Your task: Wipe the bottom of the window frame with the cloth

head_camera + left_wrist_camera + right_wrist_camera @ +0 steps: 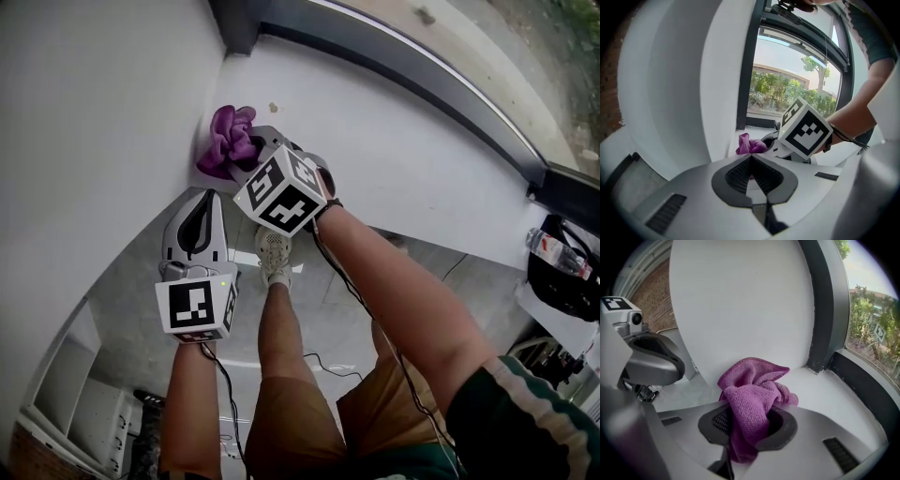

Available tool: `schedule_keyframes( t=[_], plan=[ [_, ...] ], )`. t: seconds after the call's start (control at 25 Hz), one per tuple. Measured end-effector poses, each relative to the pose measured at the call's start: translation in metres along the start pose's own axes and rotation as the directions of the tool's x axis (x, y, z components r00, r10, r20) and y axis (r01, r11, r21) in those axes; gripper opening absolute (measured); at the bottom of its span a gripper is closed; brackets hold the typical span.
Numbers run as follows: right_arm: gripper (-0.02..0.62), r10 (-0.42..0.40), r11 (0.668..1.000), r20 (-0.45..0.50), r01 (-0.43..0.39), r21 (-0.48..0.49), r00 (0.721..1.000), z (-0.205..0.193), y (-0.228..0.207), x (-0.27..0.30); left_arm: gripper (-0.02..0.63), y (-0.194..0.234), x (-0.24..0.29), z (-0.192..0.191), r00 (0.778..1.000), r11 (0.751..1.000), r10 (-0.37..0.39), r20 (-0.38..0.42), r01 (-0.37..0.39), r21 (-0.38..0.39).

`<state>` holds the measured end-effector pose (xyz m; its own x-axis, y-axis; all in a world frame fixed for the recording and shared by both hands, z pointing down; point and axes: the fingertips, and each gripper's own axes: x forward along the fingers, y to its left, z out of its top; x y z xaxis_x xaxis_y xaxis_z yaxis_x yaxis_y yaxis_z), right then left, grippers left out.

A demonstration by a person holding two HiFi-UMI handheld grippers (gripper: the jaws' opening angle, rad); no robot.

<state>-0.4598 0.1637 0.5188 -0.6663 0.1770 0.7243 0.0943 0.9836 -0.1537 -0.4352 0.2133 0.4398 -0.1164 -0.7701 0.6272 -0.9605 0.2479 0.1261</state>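
Note:
A crumpled purple cloth (228, 141) lies at the left end of the white sill (394, 159), in the corner by the wall. My right gripper (255, 155) is shut on it. In the right gripper view the cloth (752, 390) bulges out from between the jaws of the right gripper (749, 411), resting on the sill (825, 394) below the dark window frame (825, 310). My left gripper (208, 197) hangs just below the sill edge, shut, with nothing held. The left gripper view shows the left gripper (751, 161) pointing at the cloth (749, 144) and the right gripper's marker cube (805, 129).
A white wall (94, 112) closes the left side. The dark window frame (422, 66) runs along the sill's far edge. A black bag (562, 281) and a bottle (555, 251) sit at the right. A person's legs, a shoe (274, 253) and cables are below.

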Motion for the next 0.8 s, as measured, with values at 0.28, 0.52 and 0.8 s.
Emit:
schedule_keyframes(
  t=[0.28,0.52,0.8],
  plan=[
    [0.100,0.064,0.998,-0.012,-0.064,-0.014,0.998,-0.014,0.032,-0.007,0.006,0.003,-0.003,-0.010,0.999,0.999,0.007,-0.037,-0.006,0.036],
    [0.100,0.056,0.998,-0.003,-0.056,-0.010,0.998,-0.016,0.032,-0.007,0.006,0.001,0.001,-0.013,0.998,0.998,0.006,-0.063,-0.002,0.055],
    [0.100,0.047,0.999,0.005,-0.047,0.014,0.999,-0.037,0.031,-0.027,0.006,-0.027,0.009,-0.005,0.994,0.987,-0.080,-0.072,0.089,0.132]
  ],
)
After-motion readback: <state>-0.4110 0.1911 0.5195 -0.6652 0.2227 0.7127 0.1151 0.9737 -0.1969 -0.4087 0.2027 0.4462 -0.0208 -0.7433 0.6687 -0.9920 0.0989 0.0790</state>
